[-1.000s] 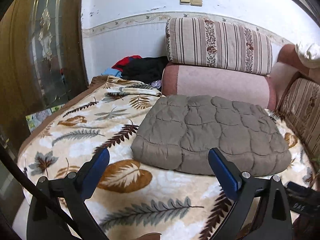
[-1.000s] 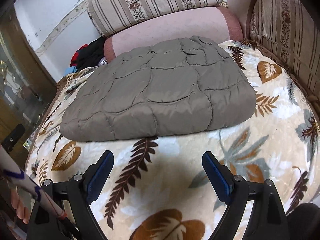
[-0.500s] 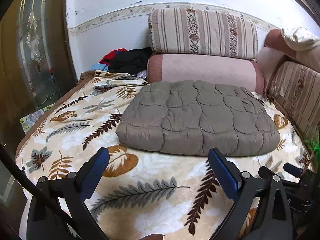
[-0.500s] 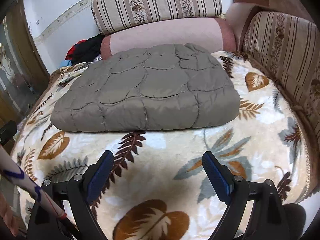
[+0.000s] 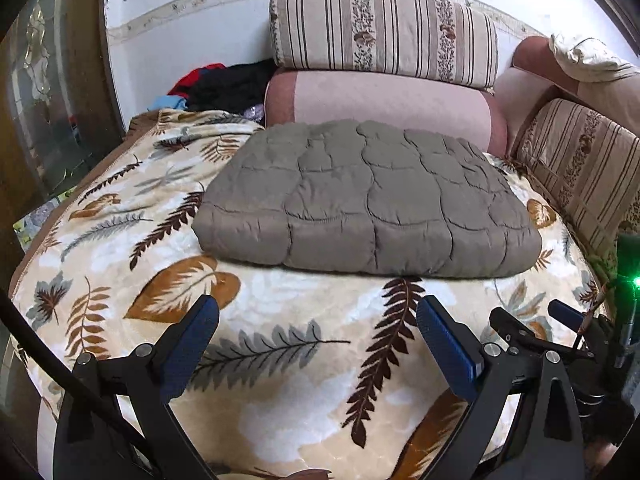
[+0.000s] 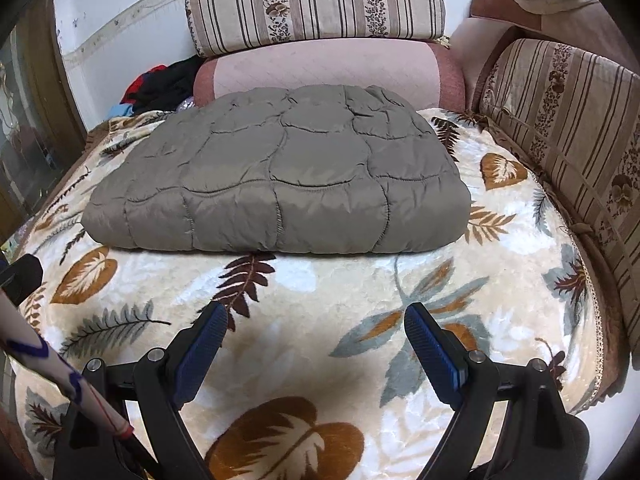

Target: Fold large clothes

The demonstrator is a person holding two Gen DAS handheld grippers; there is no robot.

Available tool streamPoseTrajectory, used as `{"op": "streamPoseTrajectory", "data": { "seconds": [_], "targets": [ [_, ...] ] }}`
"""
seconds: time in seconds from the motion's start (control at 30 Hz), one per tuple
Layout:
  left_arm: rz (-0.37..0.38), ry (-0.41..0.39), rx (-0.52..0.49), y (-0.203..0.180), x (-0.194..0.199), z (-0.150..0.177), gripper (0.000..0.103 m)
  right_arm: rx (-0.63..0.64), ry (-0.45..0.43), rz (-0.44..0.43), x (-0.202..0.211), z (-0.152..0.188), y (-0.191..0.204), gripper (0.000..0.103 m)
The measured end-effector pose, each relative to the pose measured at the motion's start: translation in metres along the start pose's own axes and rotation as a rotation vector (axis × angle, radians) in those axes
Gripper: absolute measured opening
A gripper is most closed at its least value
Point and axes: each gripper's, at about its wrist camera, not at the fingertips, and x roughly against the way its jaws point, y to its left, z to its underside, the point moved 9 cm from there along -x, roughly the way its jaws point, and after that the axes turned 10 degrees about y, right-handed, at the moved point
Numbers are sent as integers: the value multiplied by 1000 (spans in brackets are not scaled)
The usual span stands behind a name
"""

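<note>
Behind folded jacket (image 6: 280,176), pink bolster (image 6: 328,70).

Quilted jacket (image 6: 280,168) – slightly shiny cloth, blanket (image 6: 320,292) – plush fleece

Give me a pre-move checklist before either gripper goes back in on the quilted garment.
1. left gripper open, holding nothing: ok.
2. right gripper open, holding nothing: ok.
3. quilted garment folded into a compact stack on the leaf blanket: ok.
4. Both grippers apart from the garment: ok.
5. Layers underneath aligned: cannot tell.
6. Garment's far edge apart from the pink bolster: cannot tell.
</note>
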Motion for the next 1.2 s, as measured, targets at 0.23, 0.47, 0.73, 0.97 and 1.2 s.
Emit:
{"op": "streamPoseTrajectory", "data": {
  "seconds": [0.23, 0.47, 0.73, 0.97, 1.2],
  "targets": [
    [15, 28, 0, -2, -11, 4, 99, 4, 16, 39, -9, 1, -3, 93],
    [21, 47, -3, -2, -17, 6, 99, 2, 40, 58, -18, 3, -5, 93],
    [28, 68, 6, 1, -26, 7, 99, 3, 58, 74, -26, 5, -5, 93],
    [29, 87, 7, 3, -32, 11, 99, 9, 76, 82, -33, 8, -3, 93],
    [25, 104, 10, 4, -38, 13, 99, 13, 86, 86, -38, 9, -3, 93]
  ]
}}
